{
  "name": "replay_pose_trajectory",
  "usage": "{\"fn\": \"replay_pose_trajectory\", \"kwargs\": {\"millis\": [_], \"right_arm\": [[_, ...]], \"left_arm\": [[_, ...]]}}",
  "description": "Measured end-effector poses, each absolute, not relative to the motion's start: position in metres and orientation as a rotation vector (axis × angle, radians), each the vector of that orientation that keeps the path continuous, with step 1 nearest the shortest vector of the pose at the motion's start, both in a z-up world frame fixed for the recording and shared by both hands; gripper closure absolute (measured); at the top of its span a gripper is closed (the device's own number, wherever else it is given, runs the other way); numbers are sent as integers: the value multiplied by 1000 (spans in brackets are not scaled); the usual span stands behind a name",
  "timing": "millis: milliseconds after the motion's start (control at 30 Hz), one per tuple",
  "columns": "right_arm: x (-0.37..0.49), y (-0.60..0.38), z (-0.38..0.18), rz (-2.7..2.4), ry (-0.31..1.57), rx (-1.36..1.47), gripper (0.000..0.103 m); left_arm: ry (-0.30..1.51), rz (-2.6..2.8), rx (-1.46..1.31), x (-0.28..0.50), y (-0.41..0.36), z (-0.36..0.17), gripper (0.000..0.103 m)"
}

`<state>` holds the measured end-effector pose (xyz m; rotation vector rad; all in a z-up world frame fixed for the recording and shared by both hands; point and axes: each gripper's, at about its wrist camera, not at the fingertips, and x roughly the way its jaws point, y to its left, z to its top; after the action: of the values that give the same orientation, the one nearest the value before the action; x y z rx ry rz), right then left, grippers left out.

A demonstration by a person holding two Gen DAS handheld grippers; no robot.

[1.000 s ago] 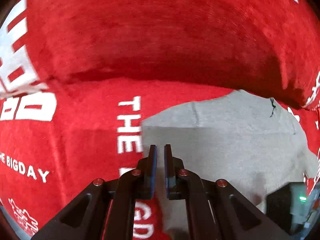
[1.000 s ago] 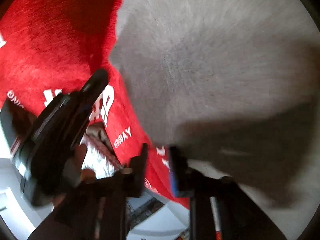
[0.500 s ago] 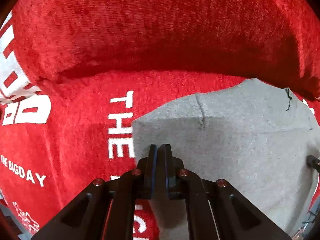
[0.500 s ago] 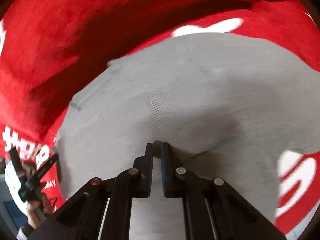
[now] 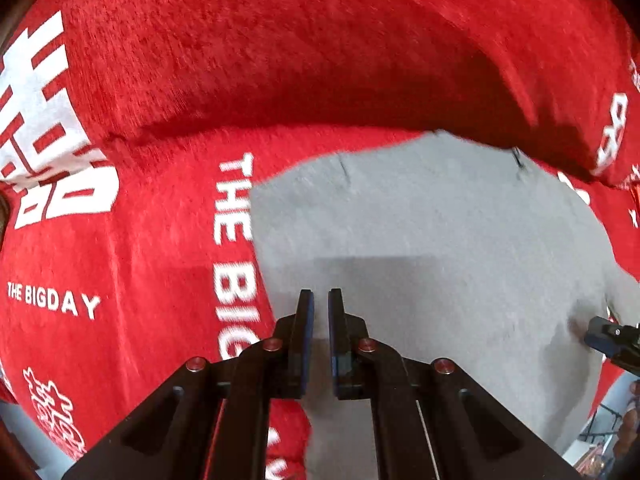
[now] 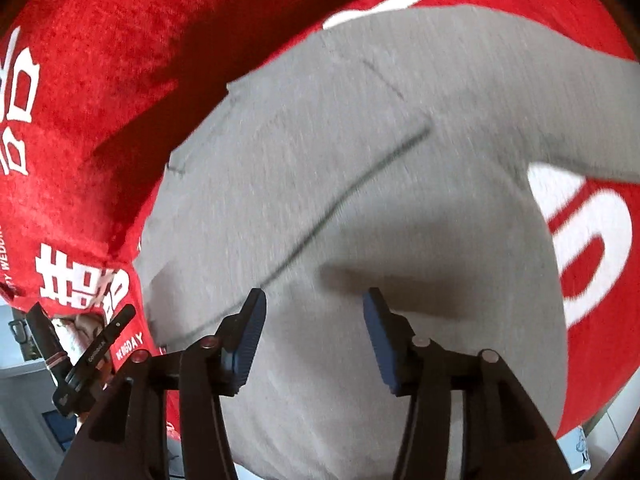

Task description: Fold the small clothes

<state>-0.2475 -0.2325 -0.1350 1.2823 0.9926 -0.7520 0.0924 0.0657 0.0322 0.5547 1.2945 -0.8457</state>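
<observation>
One grey garment on one red cloth; left tool narrow (nothing visibly gripped), right tool wide.

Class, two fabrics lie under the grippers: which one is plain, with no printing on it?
The grey garment lying on top: it is unprinted, showing only seam lines. The red cloth beneath it carries white lettering, including "THE BIGDAY", and large white characters.

We see flat grey garment ahead of both grippers; a raised red cloth fold blocks the frame's upper half.
</observation>
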Motion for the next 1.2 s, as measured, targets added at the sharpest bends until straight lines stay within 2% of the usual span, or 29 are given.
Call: {"fn": "replay_pose_trajectory", "kwargs": {"millis": [133,267,333,400,433,700,867,967,1200], "right_arm": [[-253,-218,-135,-748,990,1297,36],[-259,-206,-135,-752,978,1309,33],[-262,-200,-133,-754,971,1309,24],[-265,-194,-131,-759,961,1304,23],[-266,-192,-130,-760,959,1303,23],[-281,-183,-126,-784,932,1331,23],[-297,-192,-123,-795,922,1332,23],[-315,-206,-120,-808,887,1348,23],[-402,-268,-120,-943,763,1442,23]], "left_arm": [[1340,-855,553,64,72,28,95],[1381,-872,528,40,79,24,95],[1375,-893,515,33,83,23,94],[1372,-913,512,25,85,25,12],[1367,-930,487,22,85,24,1],[1317,-979,507,3,70,-4,0],[1353,-893,521,4,45,-35,0],[1418,-838,561,3,27,-63,0],[1431,-819,636,-27,-24,-100,0]]}}
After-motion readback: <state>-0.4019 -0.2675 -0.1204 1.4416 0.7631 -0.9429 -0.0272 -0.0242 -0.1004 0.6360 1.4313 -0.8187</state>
